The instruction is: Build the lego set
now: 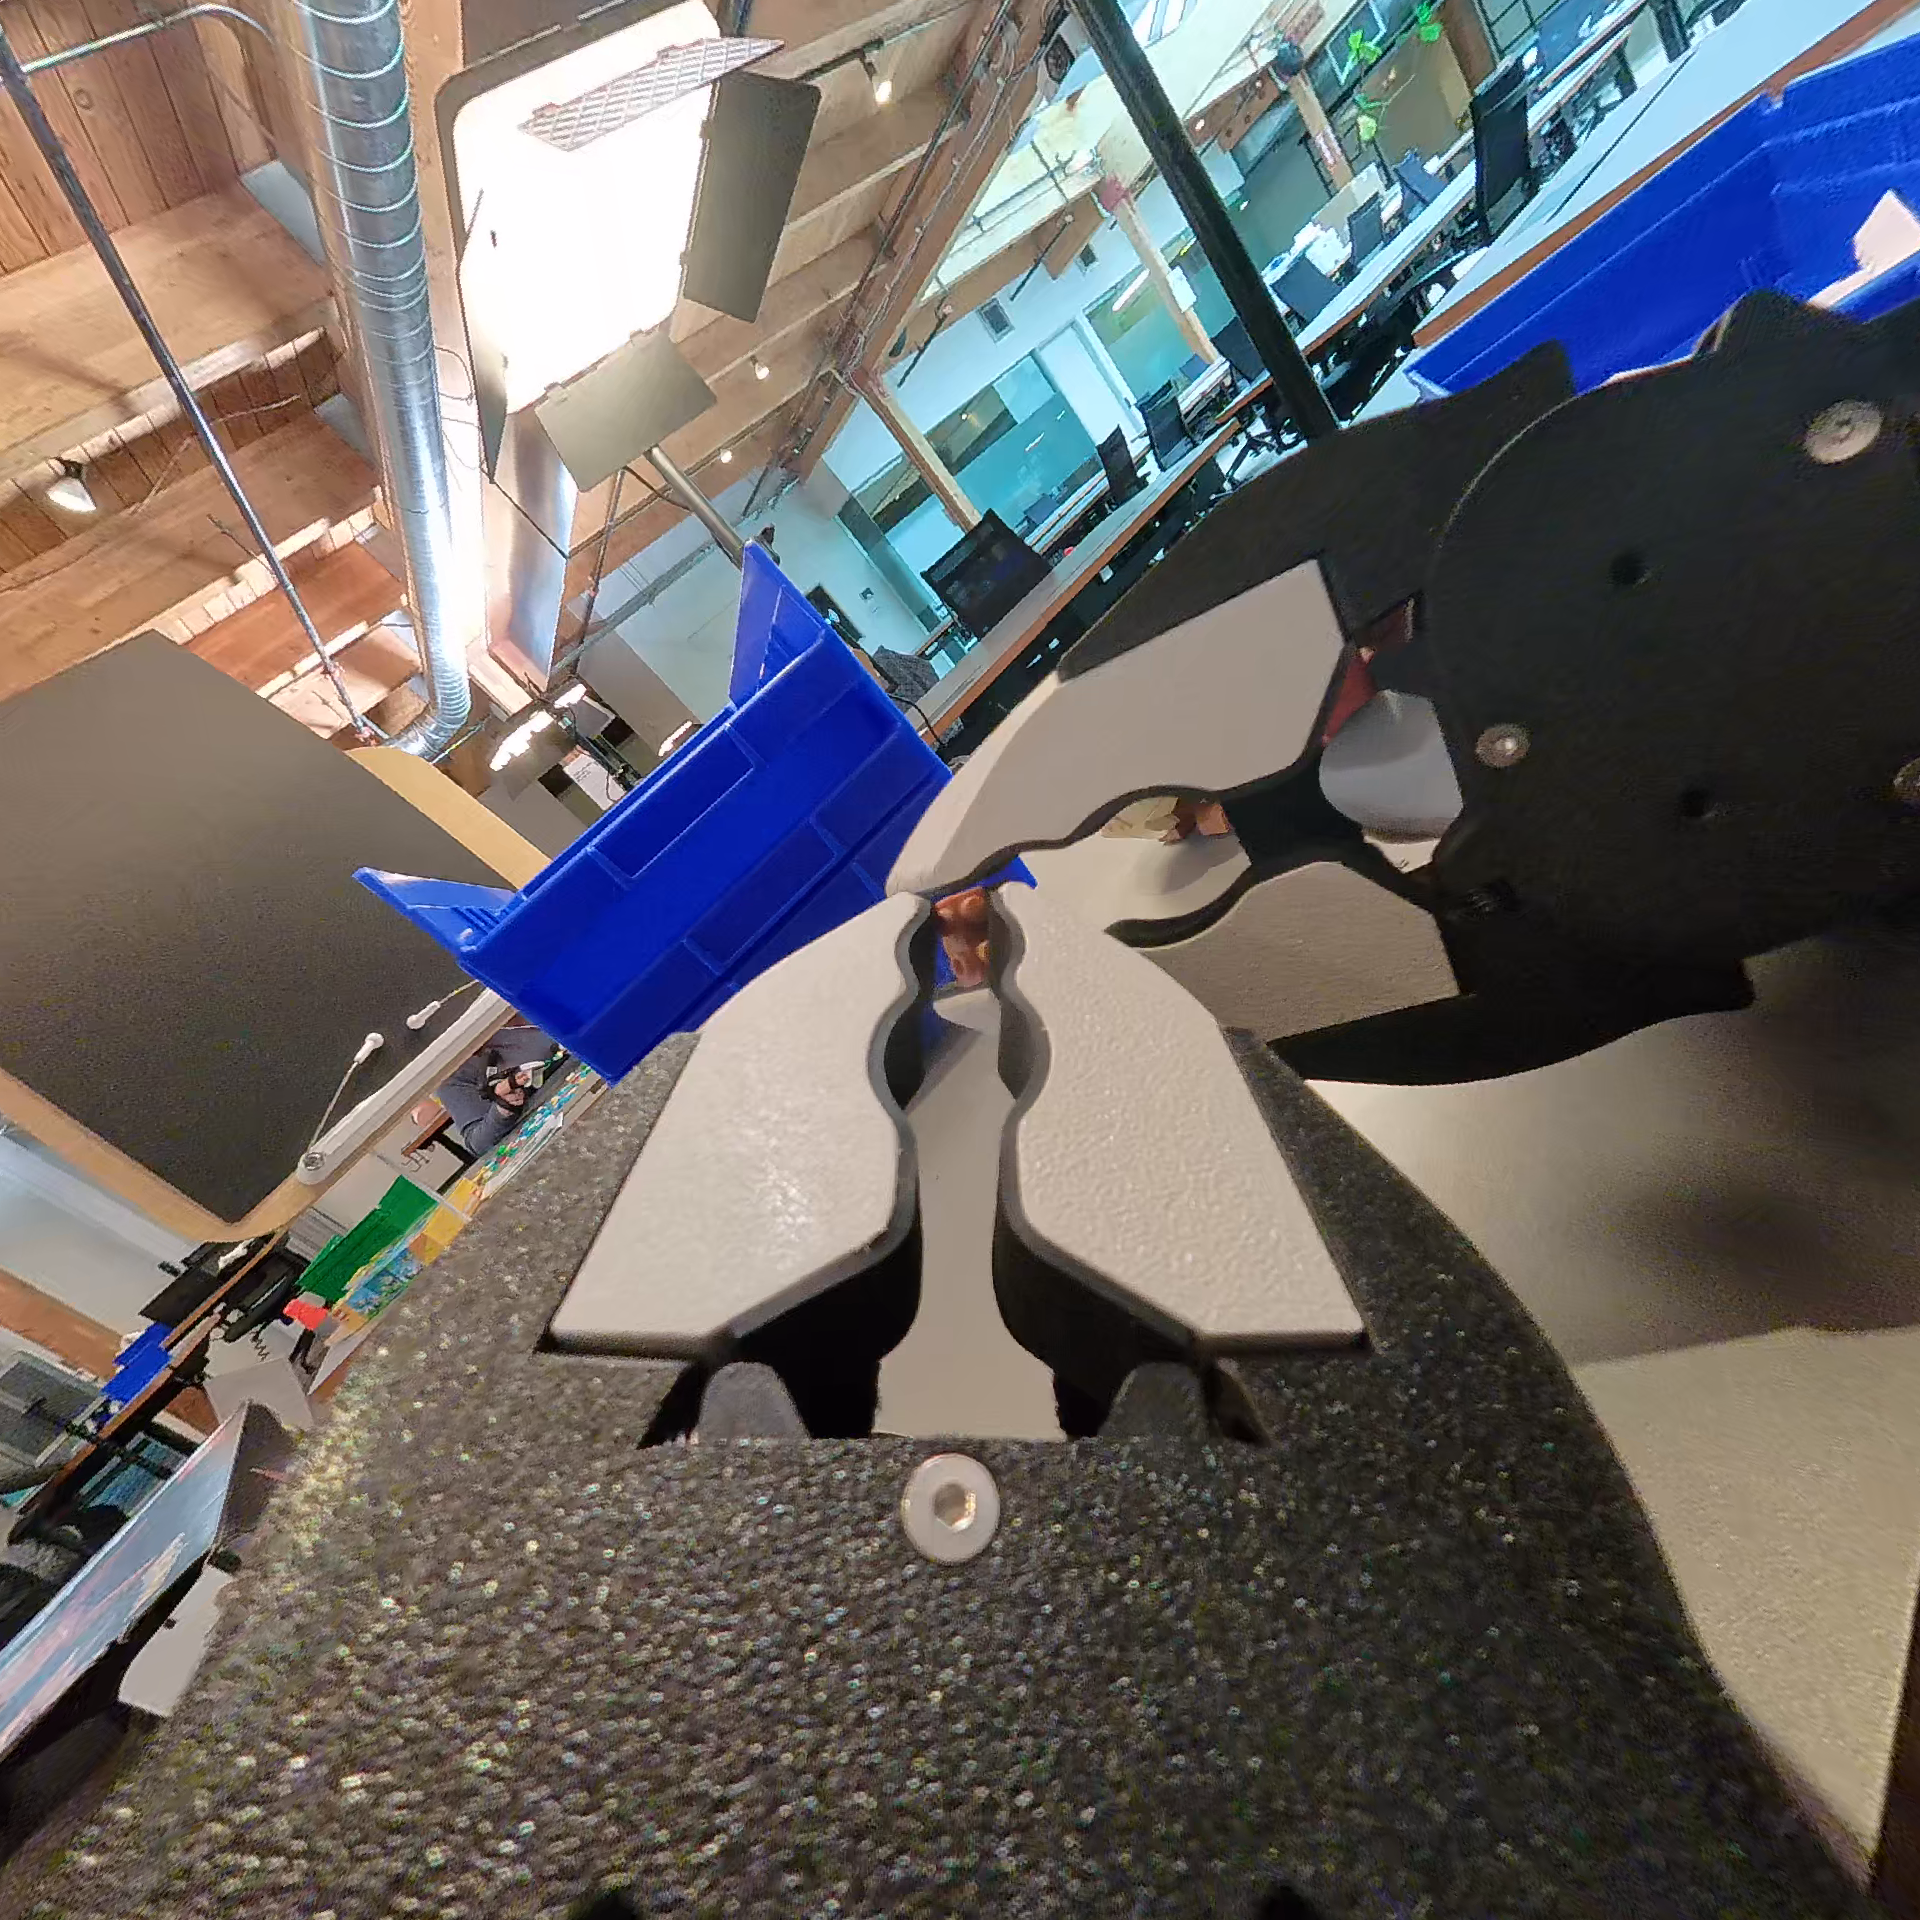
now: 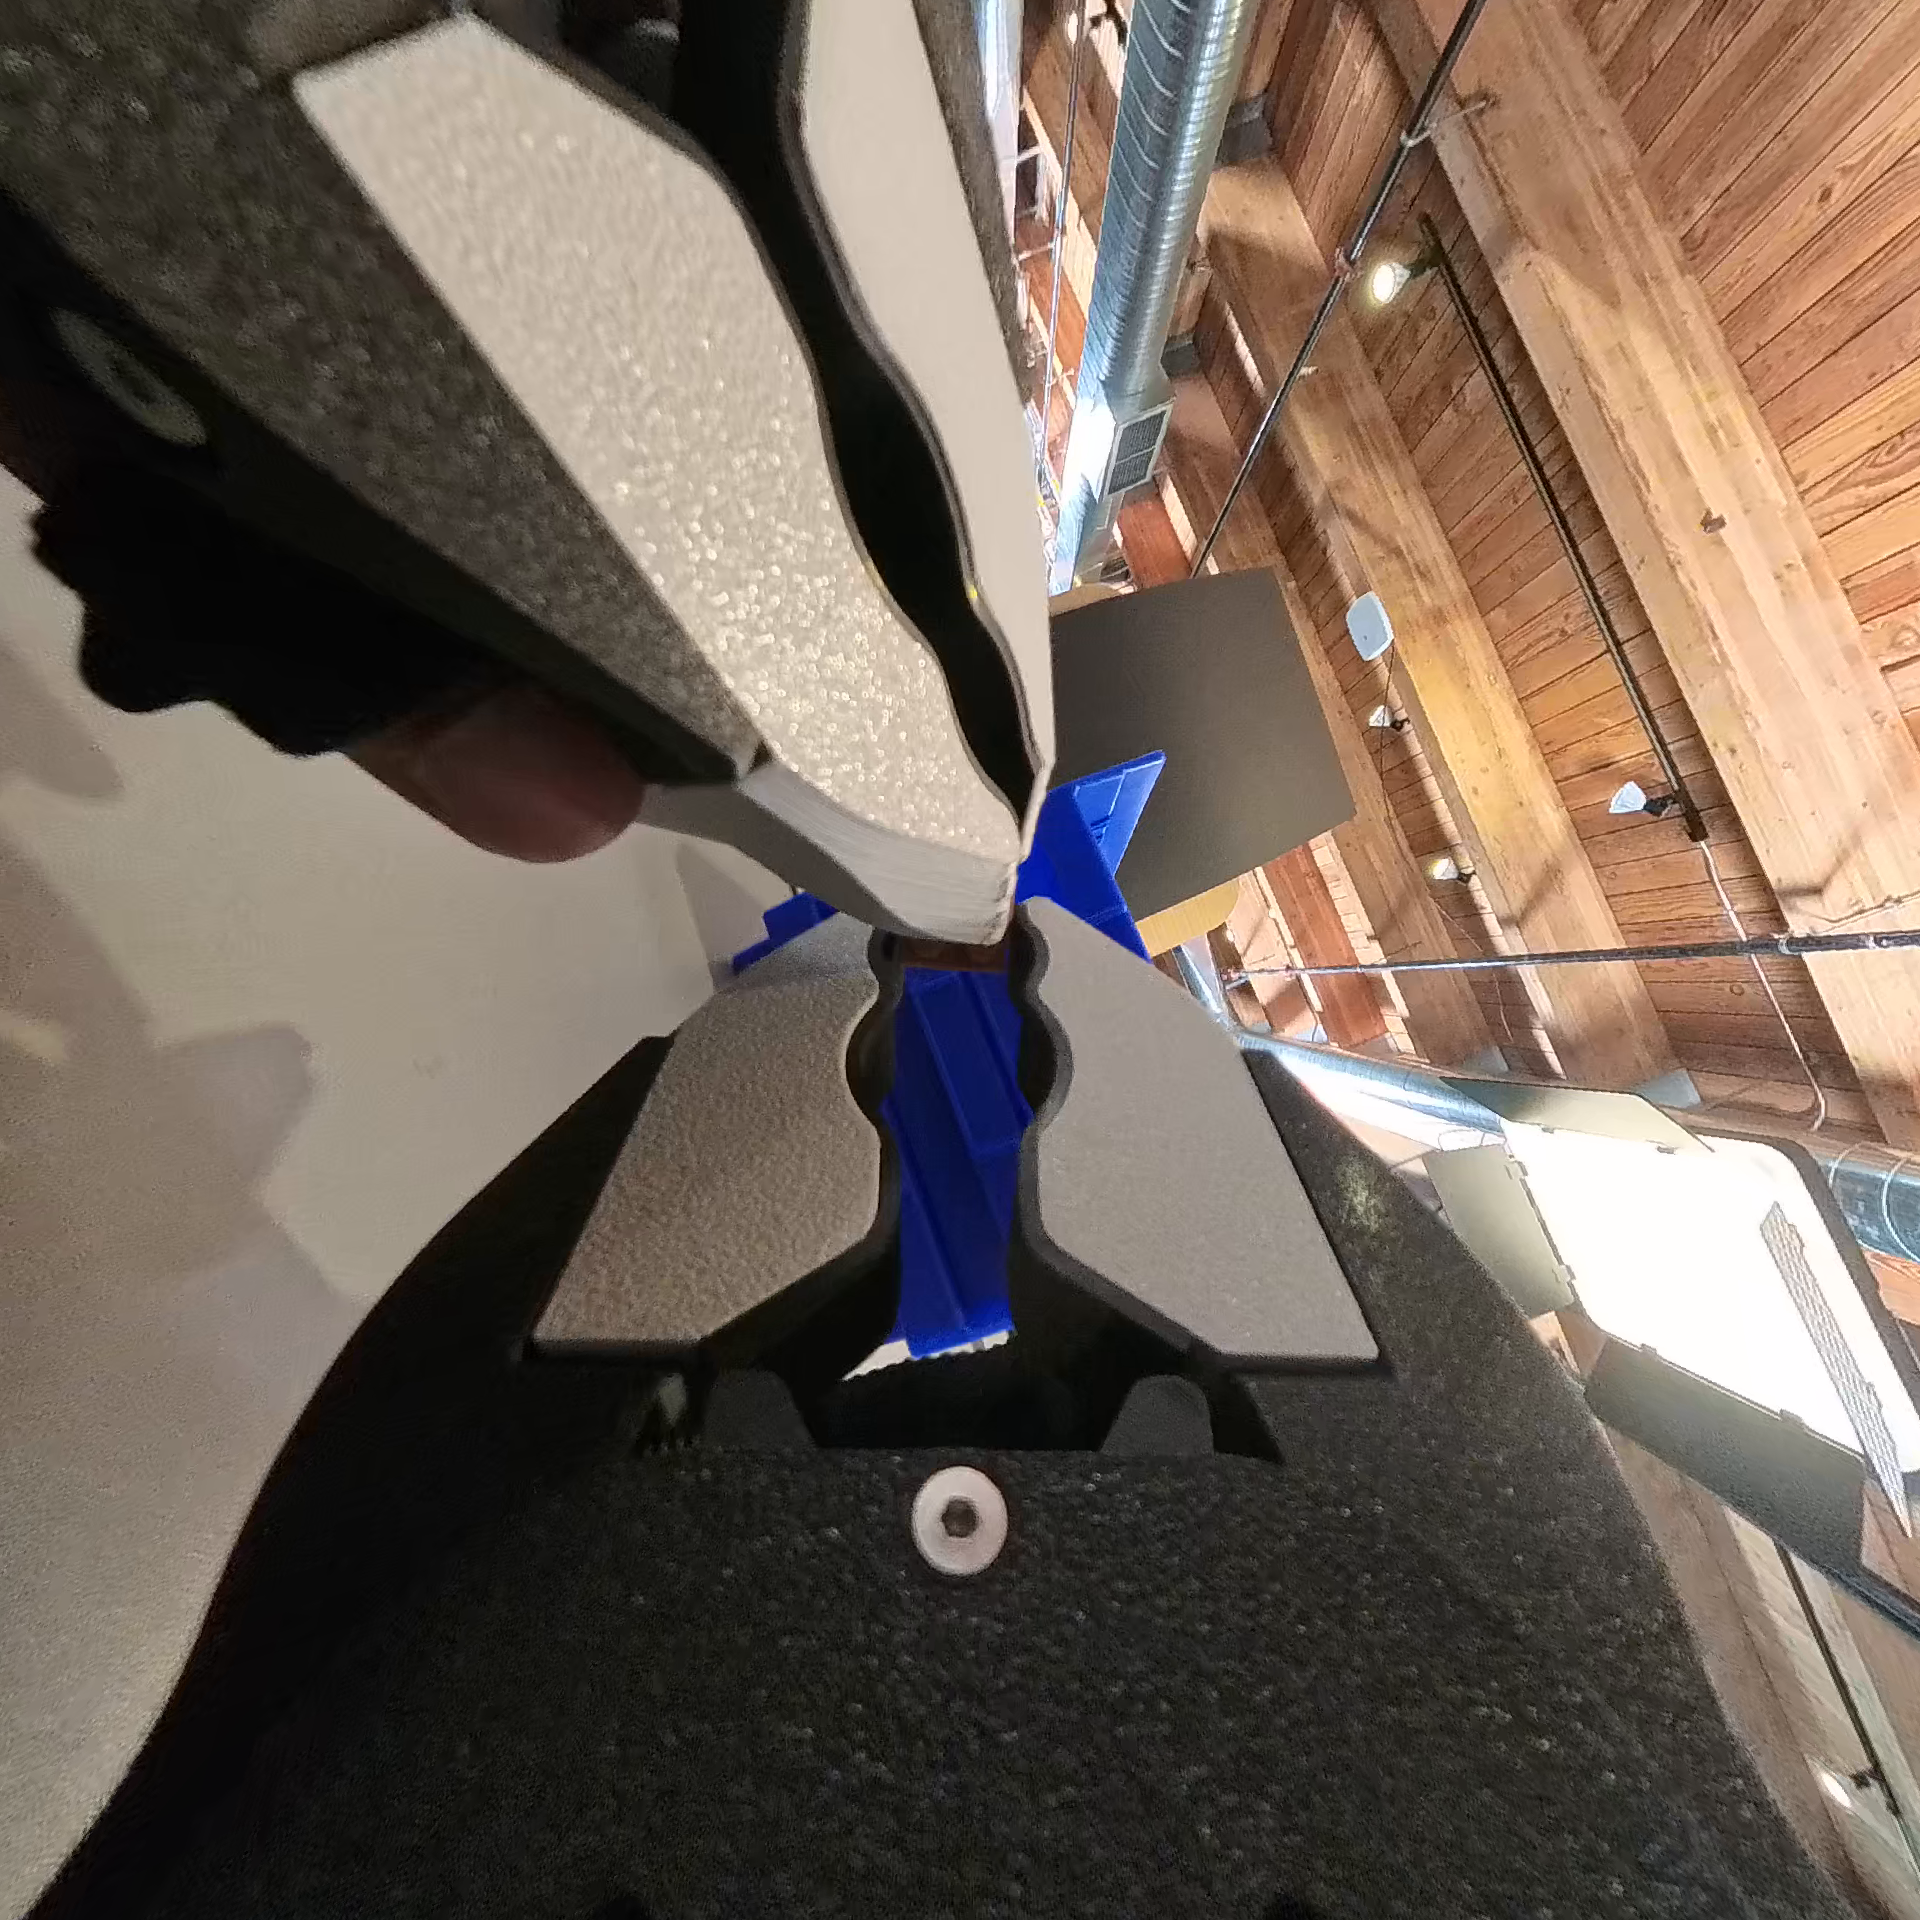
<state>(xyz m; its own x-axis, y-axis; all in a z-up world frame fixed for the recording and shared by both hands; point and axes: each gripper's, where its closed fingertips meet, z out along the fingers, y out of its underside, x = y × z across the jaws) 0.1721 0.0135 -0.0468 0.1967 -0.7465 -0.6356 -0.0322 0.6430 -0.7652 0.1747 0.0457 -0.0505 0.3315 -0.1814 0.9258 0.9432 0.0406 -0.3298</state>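
Both grippers are raised above the table and meet tip to tip. My left gripper (image 1: 961,920) is shut on a small brown lego piece (image 1: 961,935). My right gripper (image 1: 997,862) comes in from the right, its tips against the left gripper's tips. In the right wrist view my right gripper (image 2: 951,940) is shut on a brown lego piece (image 2: 951,958), and the left gripper (image 2: 1013,883) comes down from the upper left onto it. I cannot tell whether this is one piece or two joined pieces; most of it is hidden by the fingers.
A blue bin (image 1: 707,883) stands just behind the grippers and also shows in the right wrist view (image 2: 956,1143). A second blue bin (image 1: 1714,208) is at the far right. The white table (image 1: 1714,1507) lies below. A person's fingertip (image 2: 530,790) holds the left gripper.
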